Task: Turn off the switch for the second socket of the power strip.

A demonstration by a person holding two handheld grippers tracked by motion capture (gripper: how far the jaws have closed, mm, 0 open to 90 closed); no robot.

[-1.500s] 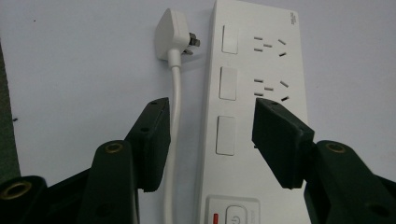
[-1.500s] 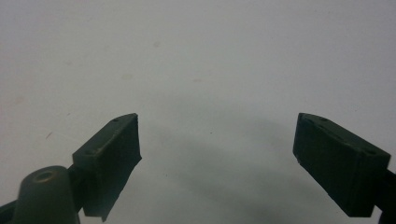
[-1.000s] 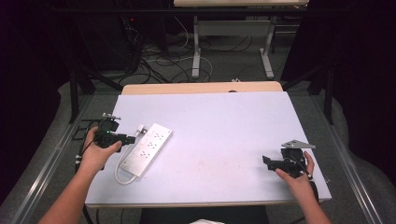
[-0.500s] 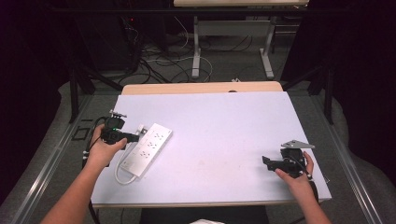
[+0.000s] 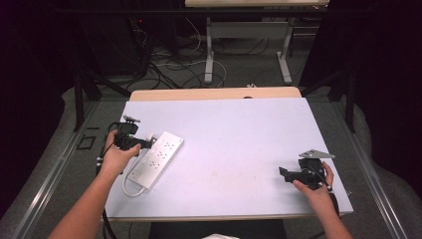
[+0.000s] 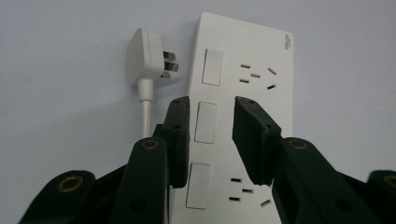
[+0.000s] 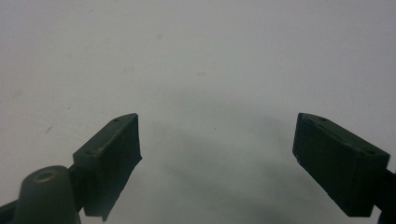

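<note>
Left gripper moved in over the power strip; right gripper idle.

Compared with a second ago, the left hand had shifted up and toward the strip, so in the left gripper view the jaws now straddled the middle rocker switch, partly open with a narrow gap and nothing clamped. My read: lining up to press or pinch that switch, not yet touching it. The strip lay diagonally at the left side of the table, a flat white glossy plastic slab with three rectangular switches and slotted sockets. Its white moulded plug, with metal pins, lay just beside the far end, its round cable running back along the strip. The right gripper sat near the front right edge, jaws spread wide over bare matte tabletop, unchanged.
</note>
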